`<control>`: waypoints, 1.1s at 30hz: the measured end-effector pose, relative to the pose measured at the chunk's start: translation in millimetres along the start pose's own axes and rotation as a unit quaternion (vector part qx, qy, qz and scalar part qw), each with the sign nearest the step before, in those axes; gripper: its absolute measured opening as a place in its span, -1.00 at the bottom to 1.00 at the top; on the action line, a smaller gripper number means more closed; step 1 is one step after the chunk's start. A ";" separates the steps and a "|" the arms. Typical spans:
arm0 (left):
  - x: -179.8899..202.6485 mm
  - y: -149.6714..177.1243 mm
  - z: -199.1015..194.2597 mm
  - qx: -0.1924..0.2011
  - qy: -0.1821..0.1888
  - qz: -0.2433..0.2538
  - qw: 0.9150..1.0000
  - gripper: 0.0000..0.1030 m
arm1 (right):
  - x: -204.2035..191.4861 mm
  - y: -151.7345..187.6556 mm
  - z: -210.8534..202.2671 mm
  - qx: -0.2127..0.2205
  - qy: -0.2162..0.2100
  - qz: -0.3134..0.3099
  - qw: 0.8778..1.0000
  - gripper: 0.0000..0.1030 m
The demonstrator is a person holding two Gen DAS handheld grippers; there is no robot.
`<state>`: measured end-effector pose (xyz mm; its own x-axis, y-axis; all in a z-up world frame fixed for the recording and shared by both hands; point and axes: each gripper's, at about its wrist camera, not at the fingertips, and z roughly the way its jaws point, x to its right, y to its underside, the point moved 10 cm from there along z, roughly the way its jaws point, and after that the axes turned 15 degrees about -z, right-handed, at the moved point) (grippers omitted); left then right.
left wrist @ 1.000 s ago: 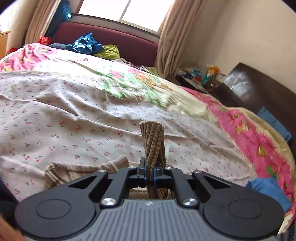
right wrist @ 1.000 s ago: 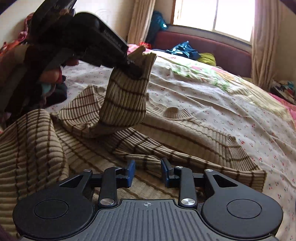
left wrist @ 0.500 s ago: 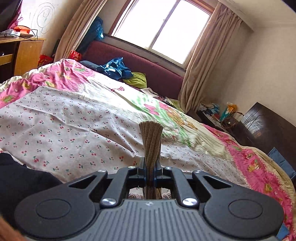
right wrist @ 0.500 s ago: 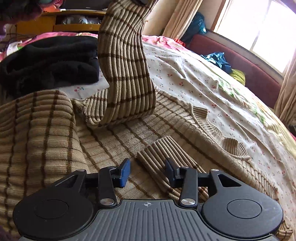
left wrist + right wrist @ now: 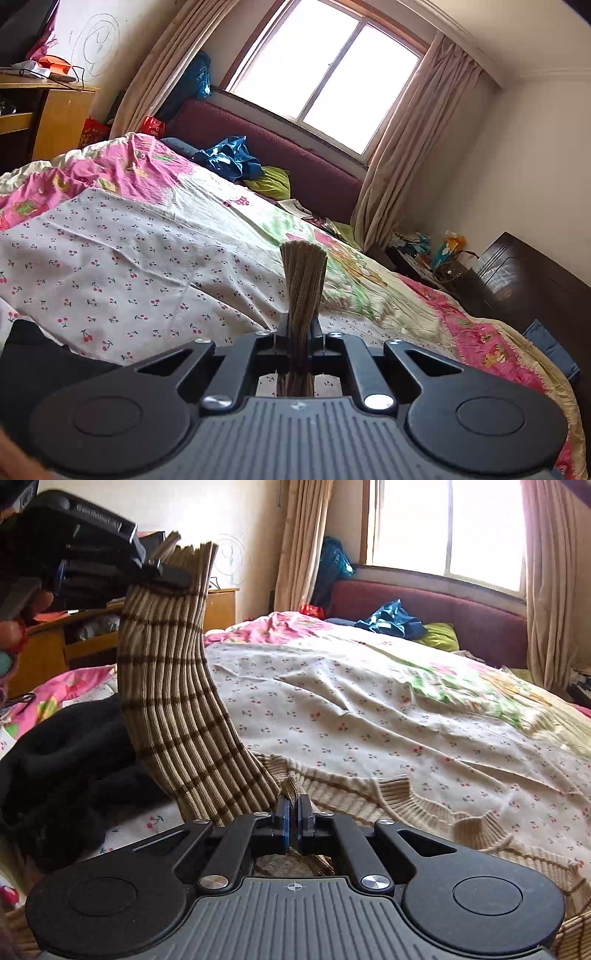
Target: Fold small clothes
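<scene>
A beige sweater (image 5: 373, 794) with thin brown stripes lies on the cherry-print bedsheet (image 5: 369, 709). My left gripper (image 5: 298, 332) is shut on the cuff of one sleeve (image 5: 303, 280). In the right wrist view that left gripper (image 5: 162, 568) holds the sleeve (image 5: 173, 701) up high above the bed at the left. My right gripper (image 5: 293, 821) is shut on a fold of the sweater's ribbed fabric (image 5: 290, 784) low over the bed.
A black garment (image 5: 62, 768) lies at the left of the bed. A wooden desk (image 5: 74, 638) stands behind it. A maroon sofa (image 5: 436, 605) with blue and green clothes sits under the window. A dark cabinet (image 5: 524, 280) stands at the right.
My left gripper has lifted the sleeve higher and tilted up toward the window. My right gripper, open before, has closed on the sweater fabric.
</scene>
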<state>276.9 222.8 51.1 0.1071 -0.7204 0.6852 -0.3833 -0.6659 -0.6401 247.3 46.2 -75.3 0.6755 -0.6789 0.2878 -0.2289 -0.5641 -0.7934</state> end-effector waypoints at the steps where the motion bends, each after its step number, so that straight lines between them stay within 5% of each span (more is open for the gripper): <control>1: 0.2 0.1 -0.3 -0.001 0.000 -0.001 1.000 -0.58 | -2.6 4.8 9.3 -0.010 0.004 -0.002 1.000 -0.95; 5: 6.4 0.7 -1.6 -0.006 0.005 0.005 1.000 -0.58 | -12.4 30.8 27.3 -0.062 -0.036 0.037 0.997 -0.82; 7: 12.2 0.1 -2.8 -0.006 0.013 0.000 1.000 -0.58 | -10.8 33.6 18.4 -0.057 -0.036 0.044 0.997 -0.80; 14: 44.0 3.8 -3.0 -0.012 0.044 0.002 0.999 -0.58 | -2.7 25.7 -19.3 -0.014 -0.034 0.069 0.997 -0.15; 19: 82.6 44.8 15.5 -0.057 0.069 0.022 0.996 -0.58 | 6.6 31.5 -32.0 -0.012 -0.065 0.145 0.987 -0.17; 27: 163.4 169.9 84.4 -0.156 0.125 0.062 0.978 -0.58 | 69.4 89.8 -88.6 -0.025 -0.020 0.266 0.964 -0.17; 33: 175.9 311.3 123.1 -0.280 0.100 0.136 0.945 -0.56 | 119.7 158.5 -138.2 -0.045 0.050 0.333 0.940 -0.13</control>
<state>289.3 -135.1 -70.4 -0.2195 -0.7623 0.6089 -0.8030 -0.2133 -0.5565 195.0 -189.5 -92.5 0.2916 -0.9344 -0.2045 -0.6400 -0.0317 -0.7677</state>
